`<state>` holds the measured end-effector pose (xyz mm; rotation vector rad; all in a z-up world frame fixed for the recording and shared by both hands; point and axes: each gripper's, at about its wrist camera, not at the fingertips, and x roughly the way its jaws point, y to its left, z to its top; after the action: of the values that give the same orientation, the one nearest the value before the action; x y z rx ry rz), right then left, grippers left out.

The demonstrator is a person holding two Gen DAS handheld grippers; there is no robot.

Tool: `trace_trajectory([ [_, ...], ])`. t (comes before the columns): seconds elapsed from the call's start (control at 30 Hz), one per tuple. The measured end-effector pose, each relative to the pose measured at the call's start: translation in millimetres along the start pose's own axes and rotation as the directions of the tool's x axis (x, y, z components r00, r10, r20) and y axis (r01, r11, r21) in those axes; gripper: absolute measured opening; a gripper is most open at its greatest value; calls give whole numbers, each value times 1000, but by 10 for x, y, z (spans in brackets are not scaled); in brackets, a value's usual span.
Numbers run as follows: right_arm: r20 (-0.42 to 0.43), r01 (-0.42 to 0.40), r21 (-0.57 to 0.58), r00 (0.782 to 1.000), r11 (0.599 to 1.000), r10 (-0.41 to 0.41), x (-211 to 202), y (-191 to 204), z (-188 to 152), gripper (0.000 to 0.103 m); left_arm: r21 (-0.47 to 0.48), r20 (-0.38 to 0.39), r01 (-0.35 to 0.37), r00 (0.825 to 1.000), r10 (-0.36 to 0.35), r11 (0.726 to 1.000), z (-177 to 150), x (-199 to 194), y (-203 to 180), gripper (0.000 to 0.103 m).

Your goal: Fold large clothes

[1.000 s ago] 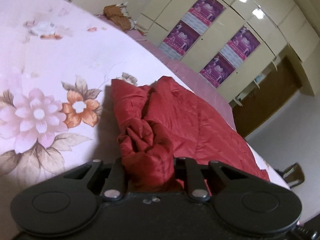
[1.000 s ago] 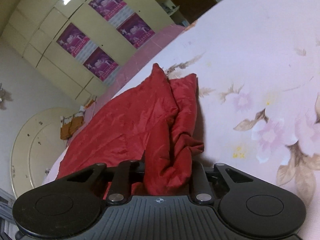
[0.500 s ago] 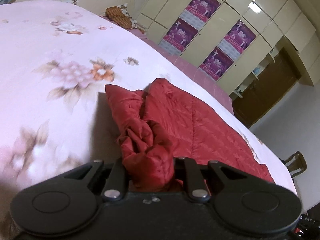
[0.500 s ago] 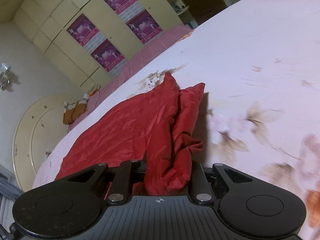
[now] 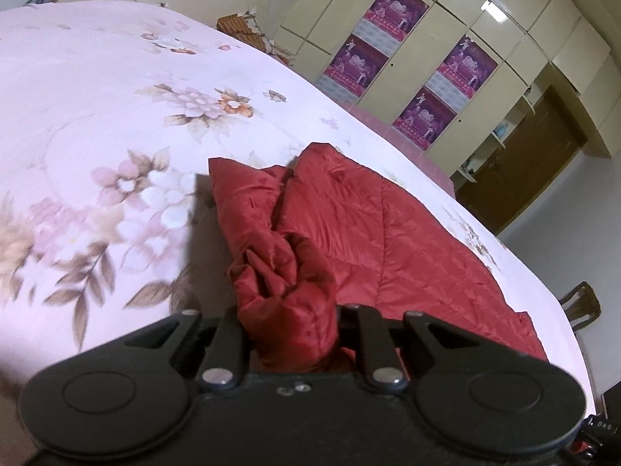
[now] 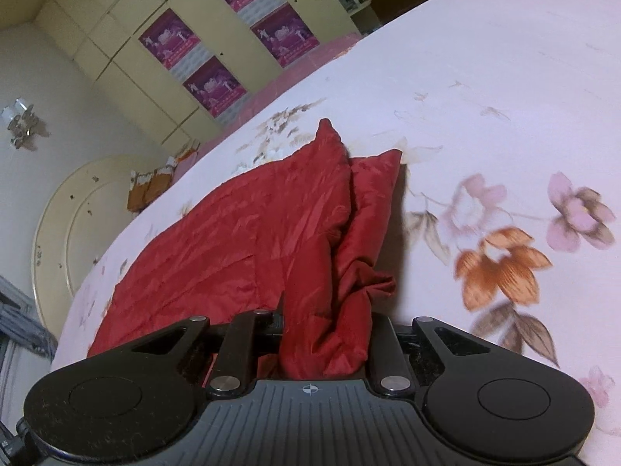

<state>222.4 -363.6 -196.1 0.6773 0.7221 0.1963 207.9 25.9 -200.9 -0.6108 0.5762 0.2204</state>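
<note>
Left wrist view gives me a pink floral bedsheet [image 5: 116, 124] and glossy cream wardrobes [image 5: 485, 31] at 1 o'clock. My quilted red jacket [image 5: 388, 240] sprawls from centre toward 4 o'clock. Both my left claw [image 5: 289, 326] and right claw [image 6: 326, 338] are clamped on bunched folds of it.

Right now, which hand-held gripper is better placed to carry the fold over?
Neither clearly: the left hand-held gripper and the right hand-held gripper each clamp a bunched end of the red quilted jacket above the floral bedspread, so likely both together.
</note>
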Motion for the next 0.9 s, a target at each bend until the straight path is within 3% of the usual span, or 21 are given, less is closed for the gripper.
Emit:
trace_trajectory([
  [0.3,-31,3,15,1000,1000,-3,27,-117,-39,18,-12,15,-30,999,30,999,-264,-117,55,18],
  [0.77,-47,-12,-19,999,1000,11,139,-257,-97,18,40,5,-110,994,110,993,-315,-50,15,32],
  [0.87,-43,-18,-16,999,1000,17,103,-288,-99,21,36,-3,-104,995,105,994,-305,-49,55,38],
  [0.9,-28,-8,-29,1000,1000,7,69,-286,-105,28,36,-4,-104,995,104,994,-299,-50,66,39],
])
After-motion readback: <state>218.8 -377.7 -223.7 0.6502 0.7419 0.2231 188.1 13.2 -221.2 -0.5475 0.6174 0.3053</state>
